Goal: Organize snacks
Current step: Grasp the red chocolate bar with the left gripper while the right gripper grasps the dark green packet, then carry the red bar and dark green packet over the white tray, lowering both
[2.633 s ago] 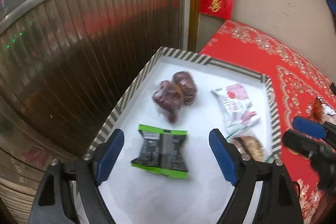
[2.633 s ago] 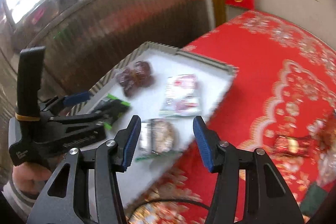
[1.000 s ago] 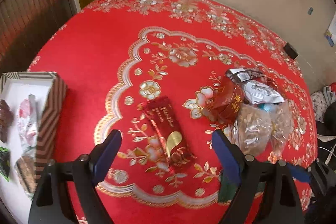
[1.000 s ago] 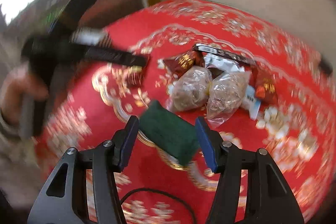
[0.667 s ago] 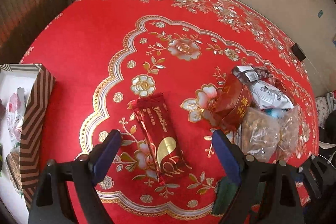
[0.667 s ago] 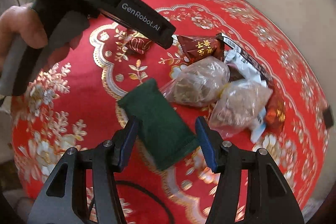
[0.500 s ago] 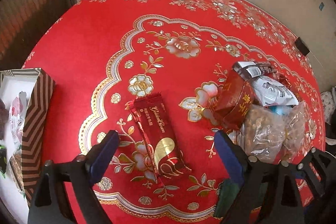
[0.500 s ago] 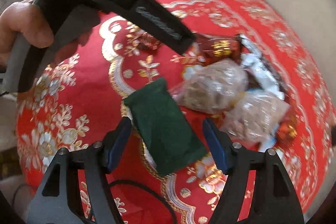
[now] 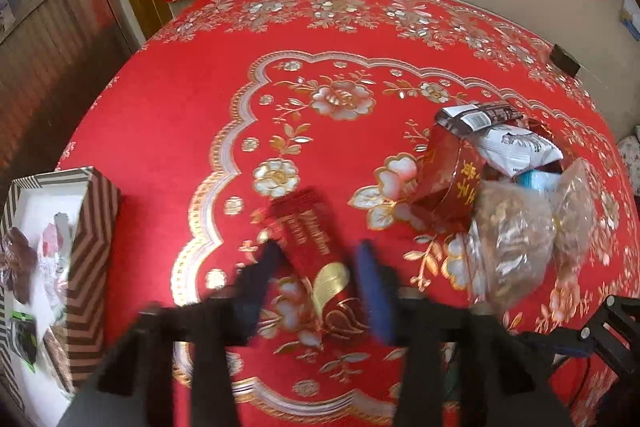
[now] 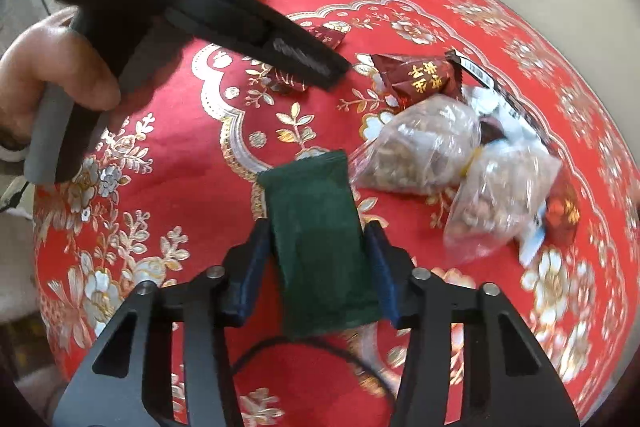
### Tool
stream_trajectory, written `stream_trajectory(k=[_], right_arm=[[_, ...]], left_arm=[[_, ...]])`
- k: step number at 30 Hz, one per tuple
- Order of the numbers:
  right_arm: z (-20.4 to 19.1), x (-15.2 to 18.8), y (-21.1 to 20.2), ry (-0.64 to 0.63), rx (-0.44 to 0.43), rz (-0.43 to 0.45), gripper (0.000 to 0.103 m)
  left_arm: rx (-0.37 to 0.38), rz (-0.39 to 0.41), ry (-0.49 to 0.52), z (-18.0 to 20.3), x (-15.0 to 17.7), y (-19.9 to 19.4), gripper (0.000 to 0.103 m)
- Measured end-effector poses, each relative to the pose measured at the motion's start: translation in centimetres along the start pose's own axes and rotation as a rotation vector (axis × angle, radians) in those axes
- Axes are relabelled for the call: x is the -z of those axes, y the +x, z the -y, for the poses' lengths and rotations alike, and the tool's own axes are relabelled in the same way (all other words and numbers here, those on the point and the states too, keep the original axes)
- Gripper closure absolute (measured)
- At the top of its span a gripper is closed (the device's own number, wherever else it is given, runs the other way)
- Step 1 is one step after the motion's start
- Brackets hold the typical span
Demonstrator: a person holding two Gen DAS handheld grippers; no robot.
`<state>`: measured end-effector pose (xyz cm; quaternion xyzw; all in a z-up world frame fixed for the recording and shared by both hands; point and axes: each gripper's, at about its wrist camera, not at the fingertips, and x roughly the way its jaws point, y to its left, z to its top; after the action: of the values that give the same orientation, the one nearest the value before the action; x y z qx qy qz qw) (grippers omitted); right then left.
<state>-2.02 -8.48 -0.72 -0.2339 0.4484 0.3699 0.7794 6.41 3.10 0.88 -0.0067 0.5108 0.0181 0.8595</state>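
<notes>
Round table under a red floral tablecloth [image 9: 168, 115], with a striped box [image 9: 90, 251] of sorted snacks at its left edge and a heap of loose packets [image 9: 504, 187] at the right. Left gripper [image 9: 316, 275], motion-blurred, brackets the long red snack bar [image 9: 316, 247] lying mid-table, though whether its pads touch the wrapper cannot be told; right gripper [image 10: 318, 259] has both blue pads against the sides of the dark green packet [image 10: 316, 239], beside two clear bags of nuts [image 10: 424, 143]

Readable text on my rig and the snacks

I read "Data Acquisition System" on the left gripper [image 10: 316, 63] body, upper left of the right wrist view; gold Chinese characters mark the dark-red snack packet [image 10: 416, 77], illegible to me.
</notes>
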Motion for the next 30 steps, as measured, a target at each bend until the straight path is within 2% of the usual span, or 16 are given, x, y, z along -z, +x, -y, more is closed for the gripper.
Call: stream_trajectory(k=[2, 5, 10, 16, 19, 26, 30], right_arm=[[-0.4, 0.3, -0.2, 0.037, 0.013, 0.015, 0.058], [-0.6, 0.8, -0.3, 0.110, 0.028, 0.049, 0.058], [-0.6, 1.6, -1.7, 0.251, 0.004, 0.131, 0.058], [-2.1, 1.3, -3.0, 0.326, -0.001, 0.220, 0.058], [-2.8, 0.7, -3.4, 0.362, -0.026, 0.264, 0.058], [-6.0, -2.5, -3.2, 0.351, -0.081, 0.318, 0.058], [-8.0, -4.4, -3.0, 0.325, -0.093, 0.326, 0.058]], left_arm=[[0.016, -0.007, -0.002, -0.8, 0.3, -0.3, 0.074], [0.002, 0.005, 0.009, -1.2, 1.2, -0.7, 0.074], [0.025, 0.043, 0.017, -1.7, 2.0, -2.7, 0.074], [0.068, 0.088, -0.002, -3.9, 3.4, -5.8, 0.074], [0.051, 0.123, 0.000, -5.0, 4.4, -7.3, 0.074], [-0.026, 0.204, -0.017, -8.5, 6.4, -9.8, 0.074], [-0.038, 0.221, -0.042, -10.6, 7.4, -10.5, 0.074]])
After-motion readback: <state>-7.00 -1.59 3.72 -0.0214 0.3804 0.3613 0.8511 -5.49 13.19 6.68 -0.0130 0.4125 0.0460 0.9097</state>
